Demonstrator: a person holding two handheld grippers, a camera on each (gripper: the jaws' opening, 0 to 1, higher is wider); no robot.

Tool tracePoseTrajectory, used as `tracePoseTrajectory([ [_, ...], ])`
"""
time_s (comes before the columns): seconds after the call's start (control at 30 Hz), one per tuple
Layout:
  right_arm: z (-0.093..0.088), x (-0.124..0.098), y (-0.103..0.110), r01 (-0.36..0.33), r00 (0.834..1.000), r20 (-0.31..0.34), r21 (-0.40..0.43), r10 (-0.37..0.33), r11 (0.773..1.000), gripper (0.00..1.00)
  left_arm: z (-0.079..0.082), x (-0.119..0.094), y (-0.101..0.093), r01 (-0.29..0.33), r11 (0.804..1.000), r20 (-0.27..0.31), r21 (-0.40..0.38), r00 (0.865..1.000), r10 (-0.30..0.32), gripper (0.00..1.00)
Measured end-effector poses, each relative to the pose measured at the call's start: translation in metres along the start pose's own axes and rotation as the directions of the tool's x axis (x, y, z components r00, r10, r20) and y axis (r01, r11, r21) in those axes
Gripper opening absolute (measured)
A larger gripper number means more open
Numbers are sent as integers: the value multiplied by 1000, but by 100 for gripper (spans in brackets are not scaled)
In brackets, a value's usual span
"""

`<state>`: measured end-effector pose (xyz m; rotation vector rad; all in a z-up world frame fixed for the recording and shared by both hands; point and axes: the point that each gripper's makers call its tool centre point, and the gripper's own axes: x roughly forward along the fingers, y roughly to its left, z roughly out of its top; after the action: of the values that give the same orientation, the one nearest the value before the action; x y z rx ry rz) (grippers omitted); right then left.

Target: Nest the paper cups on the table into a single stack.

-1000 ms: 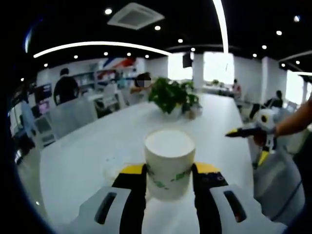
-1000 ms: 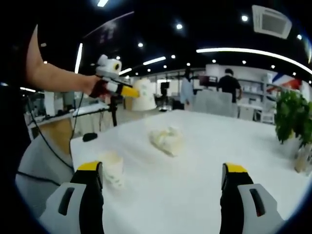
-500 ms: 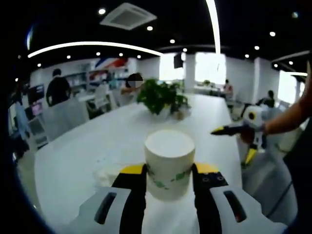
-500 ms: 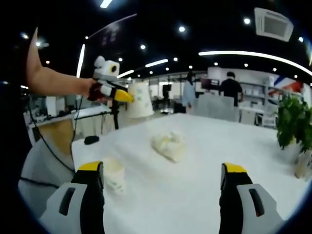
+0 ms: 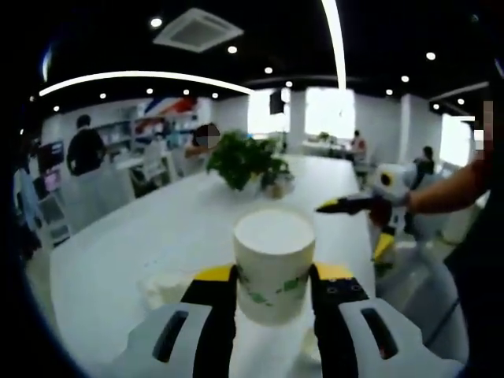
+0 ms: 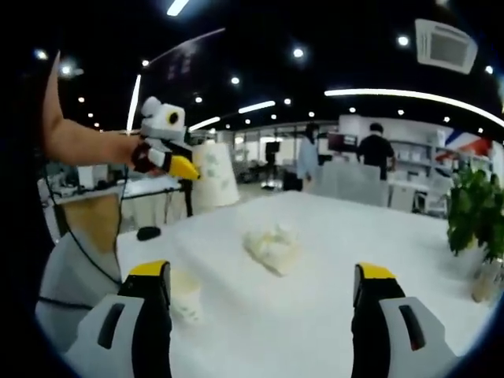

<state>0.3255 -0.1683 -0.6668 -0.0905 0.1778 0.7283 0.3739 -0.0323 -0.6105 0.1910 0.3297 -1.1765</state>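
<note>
Two cups matter here, and the table (image 6: 315,260) carries only one of them. In the right gripper view that white table spreads across the middle and lower frame, with a crumpled white wad (image 6: 272,246) lying near its centre and a potted plant (image 6: 475,213) at the right edge. The free cup (image 6: 185,291) stands at lower left, just beside the right gripper's left jaw and partly hidden behind it. It looks upright, mouth up, though blur makes that uncertain.

The other cup (image 5: 273,264) is carried in the air. In the left gripper view it sits at centre frame, clamped across its wall by the left gripper (image 5: 273,277), jaws drawn in against both sides. Its flat closed end faces the camera, so its long axis runs along the jaws and its mouth points away. In the right gripper view this held cup appears at upper left, up above the table's near-left corner, with its wider end lowest.

The right gripper (image 6: 262,276) has its jaws spread wide, nothing between them, hanging over the table. It also appears at the right of the left gripper view.

The relation that counts: the free cup lies below the held one, toward the lower left of the right gripper view. I judge the left gripper the one to act, bringing its cup down to nest with the standing cup, axes lined up.
</note>
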Motion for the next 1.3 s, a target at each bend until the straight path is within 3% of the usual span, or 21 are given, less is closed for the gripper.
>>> tracePoseTrajectory([
  [0.37,8,6,9,-33,999,4,-8,33,999,91,0,-5,-21,26,1000,-10,13,1000,-26,35],
  [0.7,17,9,18,-65,998,19,1,65,998,88,-12,-9,-35,24,1000,-24,4,999,-24,35],
  [0.93,30,12,34,-122,992,24,-4,122,993,83,-11,-13,-45,37,999,4,1,999,-37,35],
  [1.3,36,16,45,-156,987,20,-16,157,988,78,1,-28,-60,28,1000,55,-14,998,-27,35],
])
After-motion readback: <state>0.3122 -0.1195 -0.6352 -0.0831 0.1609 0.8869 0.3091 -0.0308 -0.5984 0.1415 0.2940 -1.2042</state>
